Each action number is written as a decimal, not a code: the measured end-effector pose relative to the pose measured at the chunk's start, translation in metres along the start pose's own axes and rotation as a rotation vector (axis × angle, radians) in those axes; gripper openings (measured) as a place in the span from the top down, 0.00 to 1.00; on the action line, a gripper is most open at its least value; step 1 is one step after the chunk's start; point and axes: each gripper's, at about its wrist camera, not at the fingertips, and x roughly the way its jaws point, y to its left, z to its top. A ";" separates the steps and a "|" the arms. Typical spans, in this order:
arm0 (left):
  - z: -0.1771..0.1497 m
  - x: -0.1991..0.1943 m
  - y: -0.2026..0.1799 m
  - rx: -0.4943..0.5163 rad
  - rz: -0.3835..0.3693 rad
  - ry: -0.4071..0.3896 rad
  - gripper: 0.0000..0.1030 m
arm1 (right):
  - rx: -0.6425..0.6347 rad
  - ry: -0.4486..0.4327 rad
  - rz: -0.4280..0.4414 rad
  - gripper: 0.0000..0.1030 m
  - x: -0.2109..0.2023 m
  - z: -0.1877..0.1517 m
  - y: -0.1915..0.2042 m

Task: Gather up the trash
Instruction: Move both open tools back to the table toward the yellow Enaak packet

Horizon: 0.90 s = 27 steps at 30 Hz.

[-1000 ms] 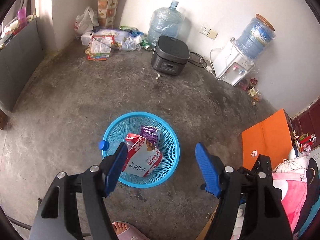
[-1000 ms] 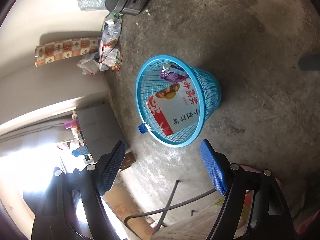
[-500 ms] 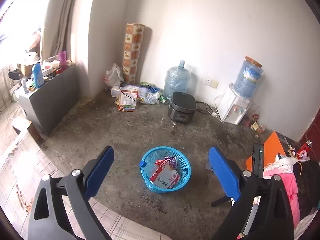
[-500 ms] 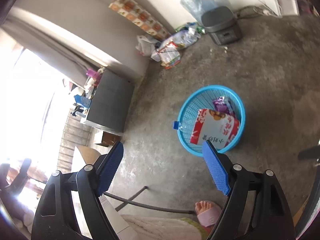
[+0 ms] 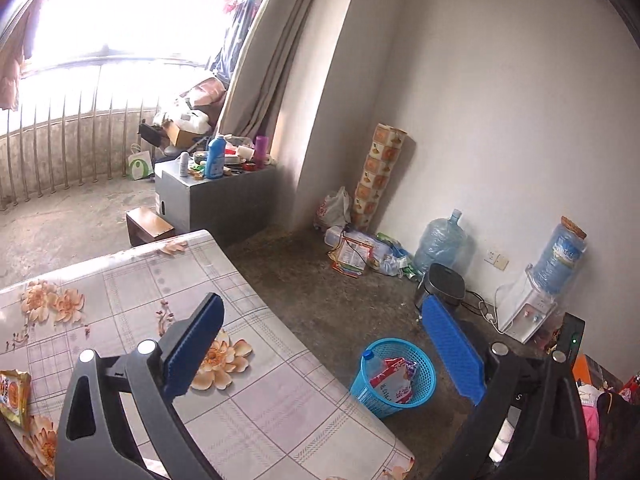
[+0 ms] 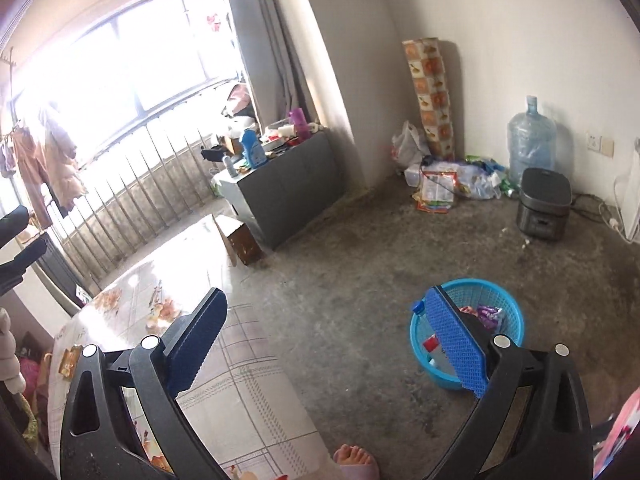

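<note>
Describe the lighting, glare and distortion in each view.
Left wrist: window blown out white, railing bowed by the fisheye, basket evenly lit. Right wrist: window glare washes over the table, walls curve, dark vignette in the corners.

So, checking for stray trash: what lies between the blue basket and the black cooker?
Only bare concrete floor, seen in the right wrist view between basket and cooker.

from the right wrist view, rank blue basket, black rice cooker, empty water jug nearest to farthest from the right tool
Measured from the right tool:
1. Blue basket, on the floor, partly behind the tool's right finger.
2. Black rice cooker, farther back, by the wall.
3. Empty water jug, against the wall, just behind the cooker.
</note>
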 end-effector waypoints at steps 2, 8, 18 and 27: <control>-0.005 -0.019 0.018 -0.027 0.027 -0.017 0.05 | -0.037 0.003 0.028 0.08 0.001 0.001 0.015; -0.017 -0.069 0.067 -0.083 0.145 -0.061 0.06 | -0.129 0.037 0.147 0.08 0.007 0.006 0.059; -0.051 -0.166 0.148 -0.203 0.385 -0.138 0.06 | -0.190 0.147 0.351 0.12 0.026 -0.001 0.134; -0.101 -0.193 0.204 -0.296 0.434 -0.088 0.11 | -0.258 0.282 0.462 0.30 0.033 -0.030 0.195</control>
